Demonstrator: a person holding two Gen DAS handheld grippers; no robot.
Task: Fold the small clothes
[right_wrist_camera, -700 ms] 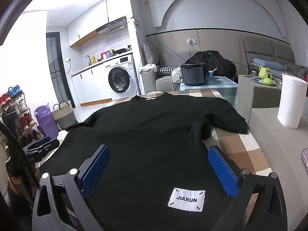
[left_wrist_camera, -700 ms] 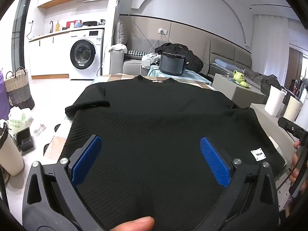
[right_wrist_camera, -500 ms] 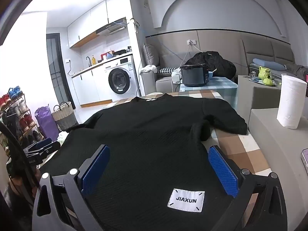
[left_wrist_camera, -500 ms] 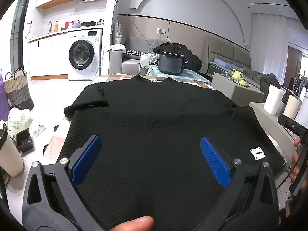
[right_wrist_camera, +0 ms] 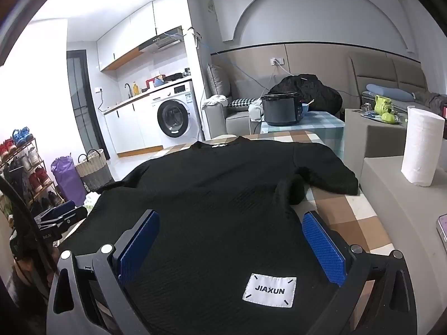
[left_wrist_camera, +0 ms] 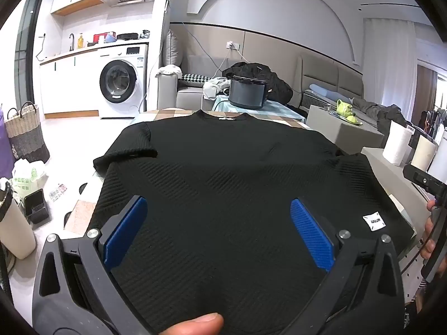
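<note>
A black knit T-shirt (left_wrist_camera: 223, 167) (right_wrist_camera: 223, 195) lies flat on a checked table, collar at the far end, both short sleeves spread out. A white JIAXUN label (right_wrist_camera: 269, 290) sits near its hem at the right. My left gripper (left_wrist_camera: 218, 226) hovers open over the hem's left half, blue pads wide apart with nothing between them. My right gripper (right_wrist_camera: 232, 240) hovers open over the hem's right half, just above the label. The right sleeve (right_wrist_camera: 321, 167) has a small bunched fold beside it. A thumb (left_wrist_camera: 195, 323) shows at the bottom of the left wrist view.
The checked tablecloth (right_wrist_camera: 349, 223) shows bare to the right of the shirt. A paper towel roll (right_wrist_camera: 421, 145) stands on a grey ledge at the right. A dark cooker (left_wrist_camera: 247, 92) sits on a table beyond the collar. Baskets and bags (left_wrist_camera: 25, 131) stand on the floor at the left.
</note>
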